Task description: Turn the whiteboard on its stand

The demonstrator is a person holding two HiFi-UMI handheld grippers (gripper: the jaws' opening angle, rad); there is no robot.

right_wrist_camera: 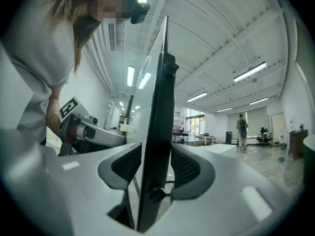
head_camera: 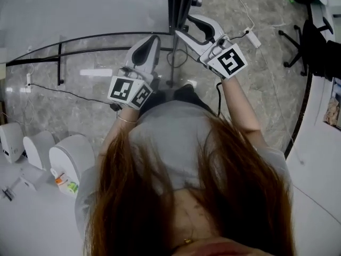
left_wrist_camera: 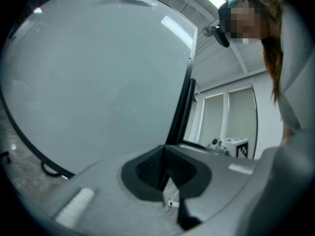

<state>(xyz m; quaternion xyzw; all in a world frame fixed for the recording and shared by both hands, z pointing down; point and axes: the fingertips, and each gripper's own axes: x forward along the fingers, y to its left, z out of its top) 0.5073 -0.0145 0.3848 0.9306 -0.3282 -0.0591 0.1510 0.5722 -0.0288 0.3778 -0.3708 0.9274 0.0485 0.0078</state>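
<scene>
1. The whiteboard [head_camera: 85,9] is the largest thing. It stands on its stand, and its glossy face takes the whole upper left of the head view.
2. The person [head_camera: 170,143] stands close in front of the whiteboard's right edge, both arms stretched toward it.
3. The stand's black bars [head_camera: 58,49] lie on the marble floor under the whiteboard, in front of the person.
4. A black office chair [head_camera: 306,44] is well to the right of the whiteboard.
5. Three white rounded containers [head_camera: 69,159] sit in a row, well apart from the whiteboard's left end, at the person's left.
6. The right gripper [right_wrist_camera: 156,156] is clamped on the whiteboard's dark frame edge, one pad on each side.
7. The left gripper [left_wrist_camera: 164,154] has its jaws pressed together. Their tips are just at the foot of that frame edge, and nothing shows between them.
8. A thin black cable [head_camera: 64,92] runs over the floor under the whiteboard.
9. A white power strip [head_camera: 251,37] lies on the floor to the right of the whiteboard.
10. A small black knob [right_wrist_camera: 156,194] sits on the frame between the right jaws.
</scene>
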